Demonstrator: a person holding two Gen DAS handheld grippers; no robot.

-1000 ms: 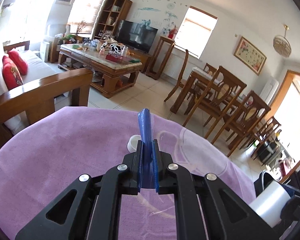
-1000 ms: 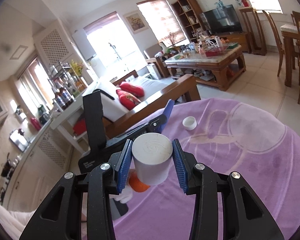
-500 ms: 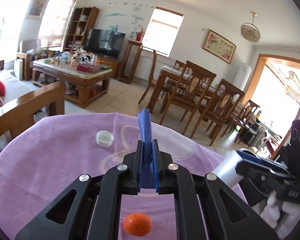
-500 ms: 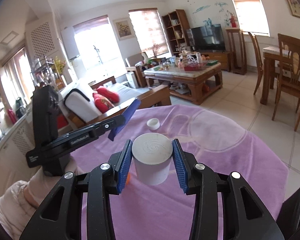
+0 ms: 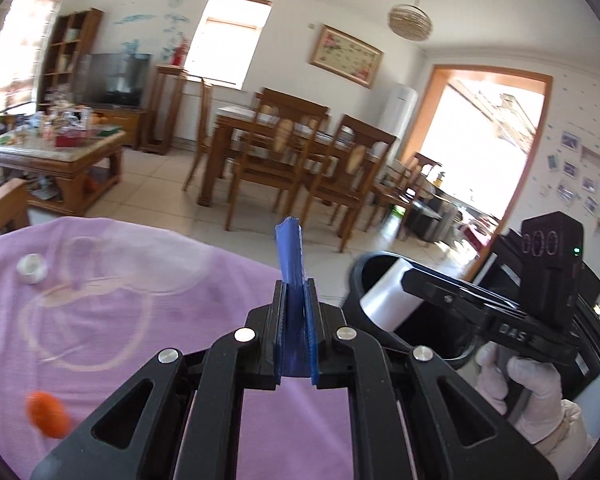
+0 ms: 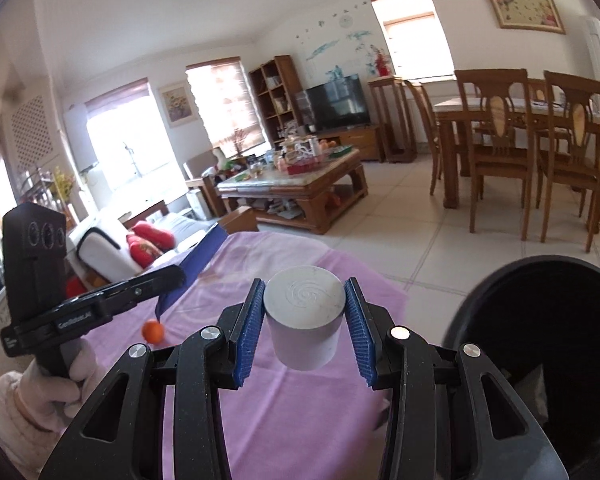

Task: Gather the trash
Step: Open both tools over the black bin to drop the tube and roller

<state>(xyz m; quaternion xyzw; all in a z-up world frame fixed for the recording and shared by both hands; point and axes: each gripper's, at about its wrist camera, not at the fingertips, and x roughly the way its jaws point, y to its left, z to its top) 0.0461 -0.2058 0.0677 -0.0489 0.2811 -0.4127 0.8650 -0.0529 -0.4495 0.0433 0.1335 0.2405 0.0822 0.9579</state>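
Our right tongs (image 6: 305,330) pinch a white cup (image 6: 304,316) by its sides, base facing us, held beside the open black bin (image 6: 540,364) at the tabletop's (image 6: 300,420) edge. Our left tongs (image 5: 295,322) are pressed together on a blue strip (image 5: 290,256) that stands up between the pads. On the purple cloth lie a small orange ball (image 5: 47,414) and a white cap (image 5: 32,269), well apart

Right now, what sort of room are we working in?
A home's open living and dining room, by the look of it. A television stands behind a cluttered wooden coffee table, a sofa with red cushions sits beside them, and a dining table with wooden chairs fills the far side.
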